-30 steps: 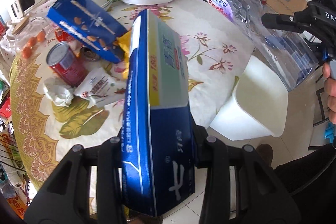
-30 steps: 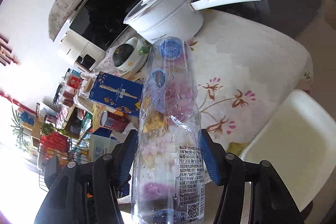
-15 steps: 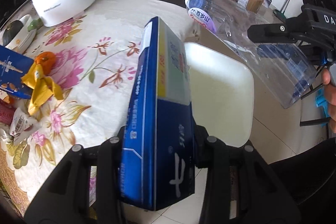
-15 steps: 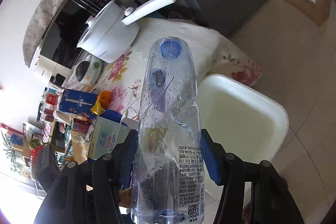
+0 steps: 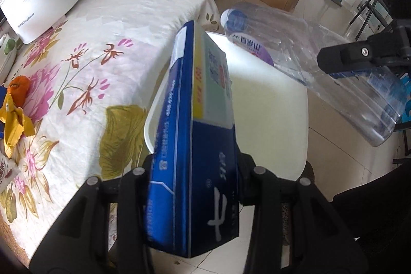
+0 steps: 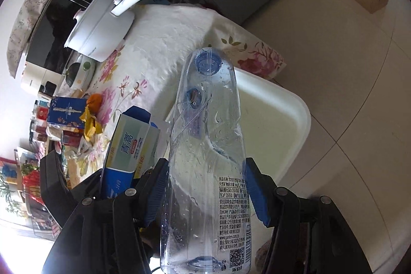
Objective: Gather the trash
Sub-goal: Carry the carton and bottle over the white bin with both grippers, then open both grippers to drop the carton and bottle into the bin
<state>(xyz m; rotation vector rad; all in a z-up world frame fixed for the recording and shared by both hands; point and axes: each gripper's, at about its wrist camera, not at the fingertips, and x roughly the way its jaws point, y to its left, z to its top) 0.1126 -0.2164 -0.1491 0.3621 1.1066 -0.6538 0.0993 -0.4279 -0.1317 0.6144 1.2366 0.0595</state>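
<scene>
- Over the bin (image 5: 277, 104), both loads hang ready to drop; next, jaws must spread.
- Left gripper (image 5: 195, 171) clamps a stiff, glossy blue box (image 5: 195, 120).
- At two o'clock, the right gripper (image 6: 205, 191) grips a clear, crumpled bottle (image 6: 205, 145).
- Beyond, at ten o'clock, wrappers (image 5: 14, 117) lie on floral cloth (image 5: 115, 25).
</scene>
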